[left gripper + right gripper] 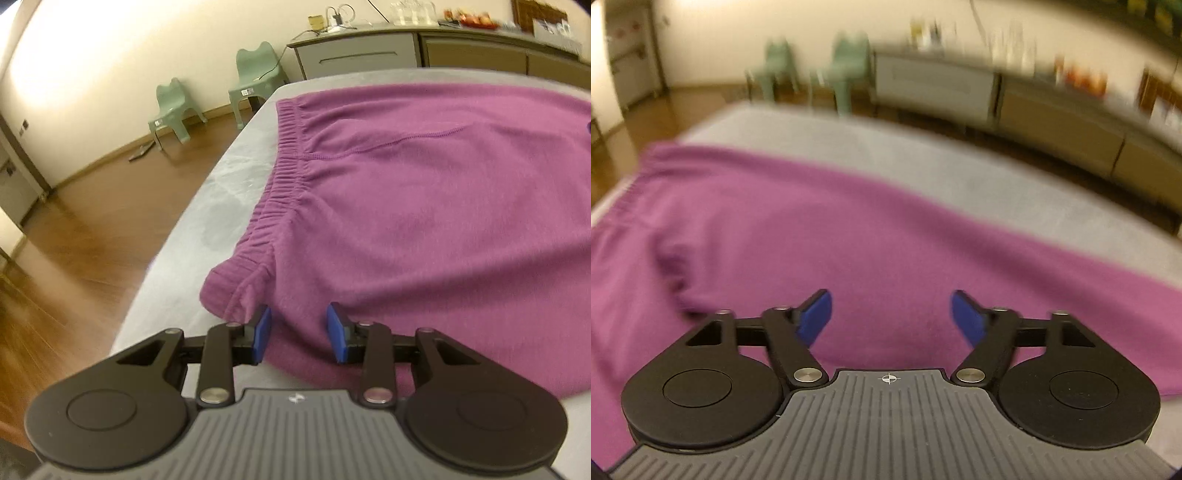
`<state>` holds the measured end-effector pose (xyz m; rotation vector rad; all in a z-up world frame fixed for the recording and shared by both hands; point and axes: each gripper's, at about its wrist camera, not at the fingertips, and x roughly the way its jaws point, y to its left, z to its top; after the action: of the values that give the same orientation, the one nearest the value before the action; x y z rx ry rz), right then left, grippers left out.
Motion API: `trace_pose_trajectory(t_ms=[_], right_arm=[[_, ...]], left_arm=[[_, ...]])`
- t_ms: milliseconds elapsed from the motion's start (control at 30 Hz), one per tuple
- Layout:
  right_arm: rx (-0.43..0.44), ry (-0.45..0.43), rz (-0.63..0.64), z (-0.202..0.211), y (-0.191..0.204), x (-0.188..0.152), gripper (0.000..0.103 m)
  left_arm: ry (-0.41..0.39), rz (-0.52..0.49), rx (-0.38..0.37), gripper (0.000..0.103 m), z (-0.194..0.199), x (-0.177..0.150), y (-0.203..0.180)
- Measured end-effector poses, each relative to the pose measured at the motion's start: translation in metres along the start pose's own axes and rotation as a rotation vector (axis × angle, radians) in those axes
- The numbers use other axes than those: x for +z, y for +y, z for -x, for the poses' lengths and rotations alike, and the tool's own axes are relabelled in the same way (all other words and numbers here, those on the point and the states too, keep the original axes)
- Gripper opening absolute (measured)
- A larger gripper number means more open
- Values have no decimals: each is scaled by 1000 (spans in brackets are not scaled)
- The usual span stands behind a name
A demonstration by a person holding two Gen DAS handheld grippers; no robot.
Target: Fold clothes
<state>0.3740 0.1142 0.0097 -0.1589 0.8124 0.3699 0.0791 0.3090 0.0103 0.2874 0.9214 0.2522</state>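
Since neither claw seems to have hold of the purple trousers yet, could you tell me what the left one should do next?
Probably ease the left claw forward and close it on the near edge of the purple trousers. Its jaws stand open astride that edge, just beside the waistband corner, with no cloth pinched. The right claw is open too, above the cloth.

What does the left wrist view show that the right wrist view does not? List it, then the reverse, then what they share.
Left only: the elastic waistband in sharp detail, and the left gripper open at the garment's near edge. Right only: the right gripper open wide over the cloth, and bare table beyond it. Both: the purple garment, green chairs, sideboard.
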Motion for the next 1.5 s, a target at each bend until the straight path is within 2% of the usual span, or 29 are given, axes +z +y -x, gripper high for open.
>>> trace_pose_trajectory(t_ms=[33,100,167,233,300,400,467,533,600,667,800,900,967,1000,1067,1133,1200,1233,1267,1333,1433,1500], right_arm=[[5,-2,2,0,1,0,68],[14,-6,7,1,3,0,69],[23,-9,12,1,4,0,72],[33,-13,17,2,6,0,71],[42,-17,21,3,8,0,61],[56,-23,28,4,10,0,61],[65,-26,33,4,12,0,61],[82,-11,106,-4,39,1,63],[58,32,123,-31,51,3,62],[31,66,97,-56,51,7,70],[-85,64,17,-74,22,25,70],[-140,92,47,-80,24,34,70],[-145,74,69,-63,37,34,54],[-109,29,64,-44,47,30,55],[-25,-56,60,-4,69,19,57],[101,-115,82,38,103,-6,59],[198,-94,136,51,142,-33,59],[241,-75,162,54,161,-47,58],[260,-56,185,53,178,-59,57],[234,-29,214,44,200,-81,56],[191,-48,194,44,219,-114,56],[207,-45,206,57,230,-129,56]], left_arm=[[-2,-26,6,35,2,-1,0],[-11,-60,2,35,5,-1,-1],[-36,-42,-44,35,10,10,-7],[-60,-24,-90,31,15,20,-14],[-85,-6,-136,30,20,30,-21],[-122,22,-205,30,27,46,-31],[-122,-7,-239,32,25,49,-49],[-114,-48,-270,32,20,49,-69],[-107,-90,-301,31,15,49,-90],[-95,-126,-326,31,14,47,-103],[-75,-192,-327,29,36,22,-96],[-35,-236,-335,27,45,17,-95],[-28,-238,-379,28,47,25,-85],[-52,-221,-383,28,48,34,-79],[-129,-159,-361,28,44,58,-66],[-161,-92,-354,28,24,92,-60],[-136,-62,-354,26,-10,124,-68],[-116,-84,-344,27,-28,136,-80],[-96,-112,-328,28,-44,146,-93],[-73,-156,-274,27,-69,158,-116],[-85,-140,-199,27,-82,172,-124],[-85,-149,-151,27,-89,180,-126]])
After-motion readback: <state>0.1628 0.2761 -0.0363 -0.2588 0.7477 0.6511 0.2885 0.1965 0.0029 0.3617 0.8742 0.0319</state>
